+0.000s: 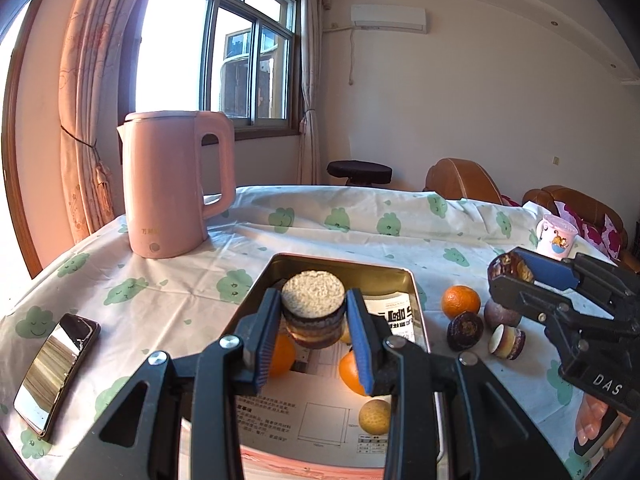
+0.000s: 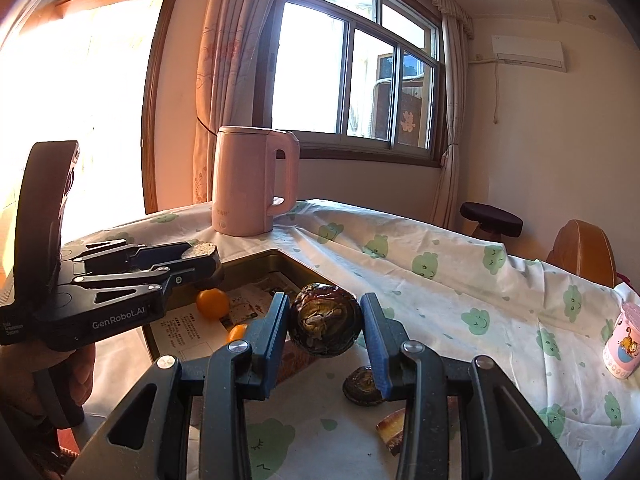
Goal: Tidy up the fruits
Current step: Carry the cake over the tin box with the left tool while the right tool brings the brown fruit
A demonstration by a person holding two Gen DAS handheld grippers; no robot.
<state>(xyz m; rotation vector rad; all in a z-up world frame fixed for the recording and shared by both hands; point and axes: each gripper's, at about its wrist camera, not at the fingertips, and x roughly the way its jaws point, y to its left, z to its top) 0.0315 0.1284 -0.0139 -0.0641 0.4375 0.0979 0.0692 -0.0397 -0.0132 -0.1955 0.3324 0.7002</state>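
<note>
Between the jaws of the left gripper (image 1: 314, 338) a cut fruit (image 1: 313, 308) is clamped above the tin (image 1: 414, 300), which already holds oranges (image 1: 352, 372). The right gripper (image 2: 325, 340) clamps a dark fruit (image 2: 325, 326); several pieces (image 1: 464, 330) wait on the surface (image 1: 180, 292).

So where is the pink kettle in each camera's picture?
Left wrist view: the pink kettle stands upper left on the tablecloth, beyond the metal tin's far left corner.
Right wrist view: the pink kettle stands upper middle, left of centre, just beyond the tin's far corner.
Shared landmark: the window behind it.
</note>
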